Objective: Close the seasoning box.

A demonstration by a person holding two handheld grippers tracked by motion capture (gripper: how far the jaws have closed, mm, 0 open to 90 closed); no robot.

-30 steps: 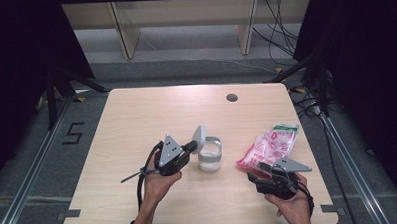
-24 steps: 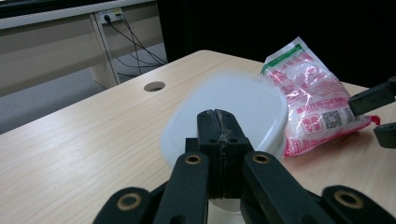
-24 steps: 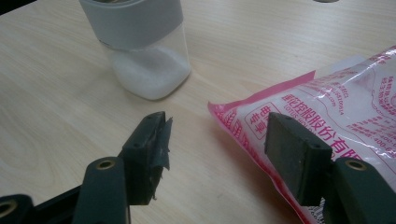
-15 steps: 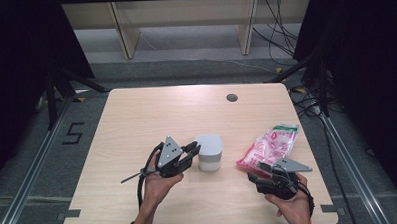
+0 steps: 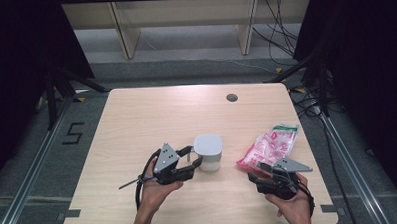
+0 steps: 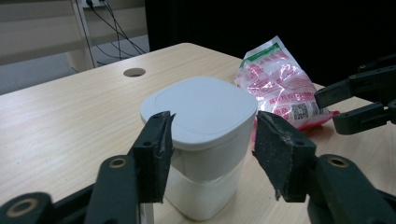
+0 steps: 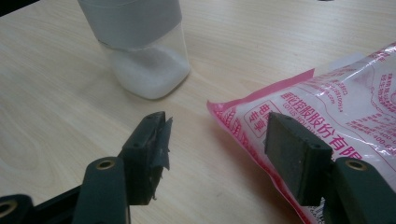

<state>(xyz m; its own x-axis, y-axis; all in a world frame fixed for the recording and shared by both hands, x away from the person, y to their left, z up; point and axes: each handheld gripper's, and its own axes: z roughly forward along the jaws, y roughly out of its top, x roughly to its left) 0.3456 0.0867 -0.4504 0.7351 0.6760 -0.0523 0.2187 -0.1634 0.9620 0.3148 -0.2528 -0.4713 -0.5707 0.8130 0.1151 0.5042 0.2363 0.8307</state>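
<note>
White-lidded jar [image 5: 208,152] sits mid-desk [image 5: 151,118], lid now down vs a sec ago. Your L gripper [image 5: 194,158] has just been opening, jaws spread either side of lid, not pressing. R gripper [image 5: 262,171] spread by pink bag [image 5: 269,147]. Closing step looks done.

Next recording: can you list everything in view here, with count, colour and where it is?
Container: one, white lid closed, clear lower body with white powder; stands upright near the table's front middle.
Bag: one, pink and white print with a green top strip; lies flat on the table's right side.
Table: one, light wood, with a round grey hole near its far edge.
Floor marking "5": one, black, left of the table.
Cables: several, black, on the floor beyond the table's far right.
Left gripper: one, black; its jaws have just been opening and stand apart on either side of the container's lid.
Right gripper: one, black, open, at the bag's near corner.
</note>
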